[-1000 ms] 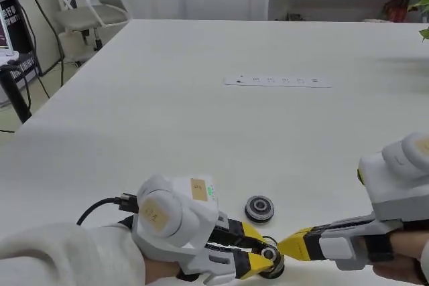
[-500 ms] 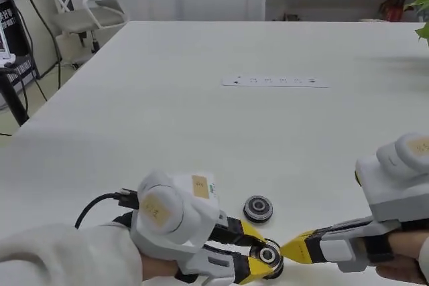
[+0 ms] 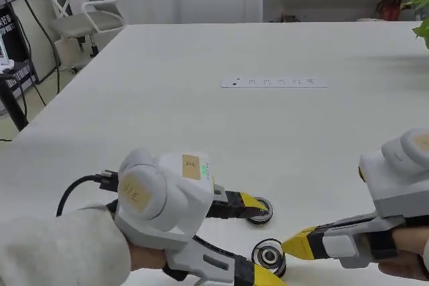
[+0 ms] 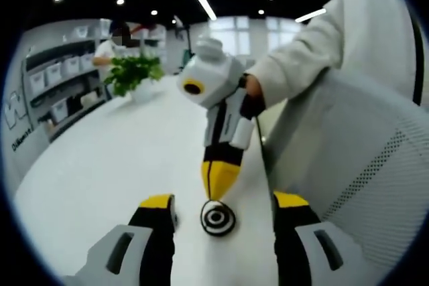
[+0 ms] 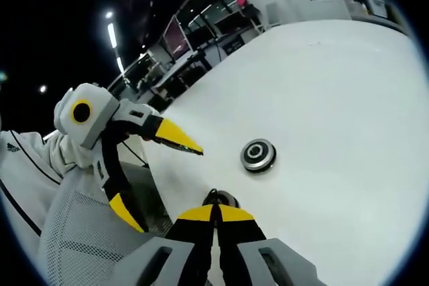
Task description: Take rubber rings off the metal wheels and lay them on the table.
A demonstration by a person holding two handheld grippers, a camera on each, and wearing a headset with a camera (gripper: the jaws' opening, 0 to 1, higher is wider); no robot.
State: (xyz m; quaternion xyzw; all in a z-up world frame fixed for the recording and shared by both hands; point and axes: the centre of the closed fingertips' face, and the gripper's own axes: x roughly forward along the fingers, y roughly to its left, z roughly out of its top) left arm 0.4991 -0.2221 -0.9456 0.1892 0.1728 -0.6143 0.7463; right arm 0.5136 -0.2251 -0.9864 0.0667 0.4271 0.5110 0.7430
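Two small metal wheels with black rubber rings are near the table's front edge. The nearer wheel (image 3: pixel 269 256) (image 4: pixel 218 218) is pinched at its rim by my right gripper (image 3: pixel 287 246) (image 5: pixel 216 211), whose yellow jaws are shut. My left gripper (image 3: pixel 263 240) (image 4: pixel 224 207) stands open, with one jaw on each side of that wheel and neither touching it. The second wheel (image 3: pixel 261 211) (image 5: pixel 258 155) lies flat a little farther out, partly hidden behind the left gripper's upper jaw in the head view.
A white power strip (image 3: pixel 274 82) lies at mid table. Office chairs (image 3: pixel 80 15) stand beyond the far left corner and shelves along the back wall. A potted plant (image 4: pixel 131 75) sits at the table's right end. The table's front edge runs just below the grippers.
My left gripper has gone from shut on the nearer wheel to open, with its jaws spread wide. The wheel has stayed at the right gripper's tip. The right gripper has hardly moved.
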